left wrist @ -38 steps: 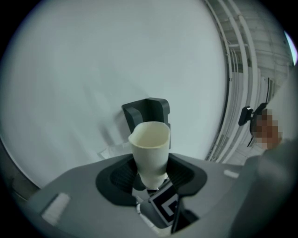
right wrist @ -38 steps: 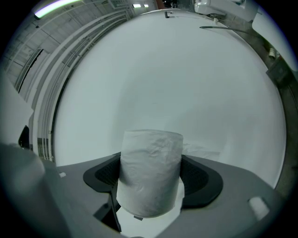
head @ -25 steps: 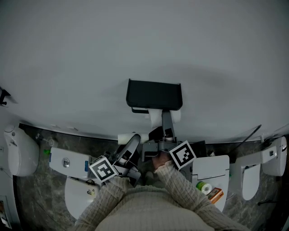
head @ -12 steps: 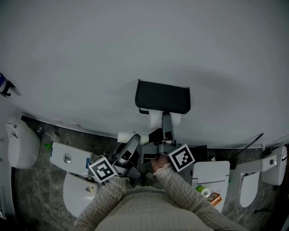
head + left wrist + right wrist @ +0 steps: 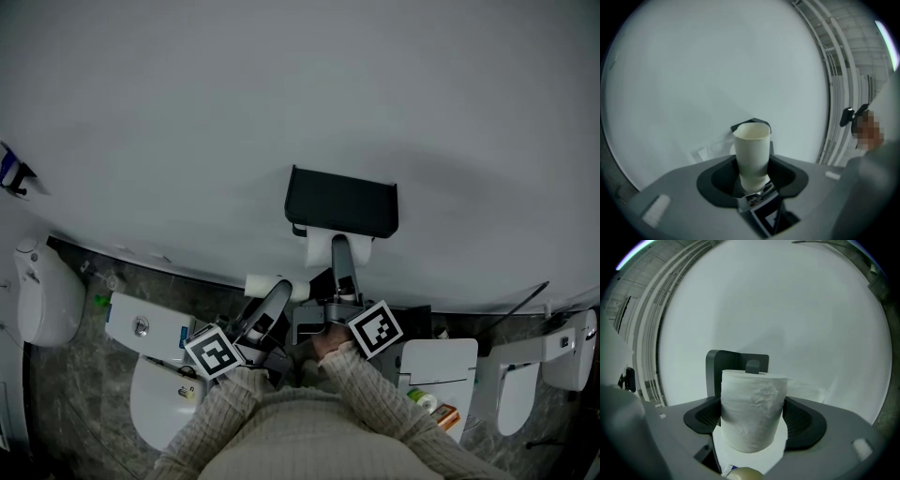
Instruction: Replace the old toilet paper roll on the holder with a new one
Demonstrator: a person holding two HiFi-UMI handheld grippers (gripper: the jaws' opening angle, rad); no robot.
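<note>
A black toilet paper holder hangs on the white wall; in the right gripper view the holder rises behind the roll, its spindle tip showing over the roll's top. My right gripper is shut on a full white toilet paper roll, just under the holder. That roll stands upright between the right gripper jaws. My left gripper is lower and to the left, shut on an empty cardboard tube. The tube stands upright in the left gripper.
White toilets stand on the dark marbled floor: one at far left, another beside the left gripper, and others to the right. A small green item lies at lower right.
My right gripper has carried the white roll a little closer under the holder. The left gripper keeps the cardboard tube in about the same place.
</note>
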